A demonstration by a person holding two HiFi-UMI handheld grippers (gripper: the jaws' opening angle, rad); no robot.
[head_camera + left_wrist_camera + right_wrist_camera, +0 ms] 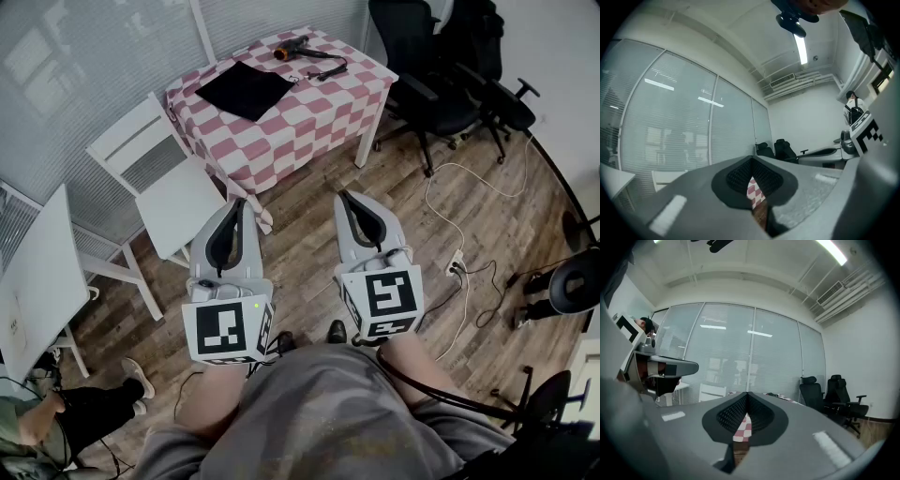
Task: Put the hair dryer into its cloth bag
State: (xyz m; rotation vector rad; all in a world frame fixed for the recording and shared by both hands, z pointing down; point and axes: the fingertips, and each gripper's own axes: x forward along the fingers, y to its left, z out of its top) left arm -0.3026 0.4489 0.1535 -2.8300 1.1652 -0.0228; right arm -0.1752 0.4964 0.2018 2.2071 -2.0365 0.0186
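Left gripper (238,202) and right gripper (348,196) both shut, empty, level over the floor.
Hang well short of the table (309,117): hair dryer (298,49) ahead at its far edge, long axis crosswise, nearer the right gripper; cloth bag (245,89) flat just beside it, leftward.

Wooden floor (305,202) lies open up to the checkered worktop (323,108). A white chair (183,202) flanks its left side, black office chairs (441,94) its right. On it, cloth bag (244,89) and hair dryer (292,48) occupy the far part; the near right is bare.
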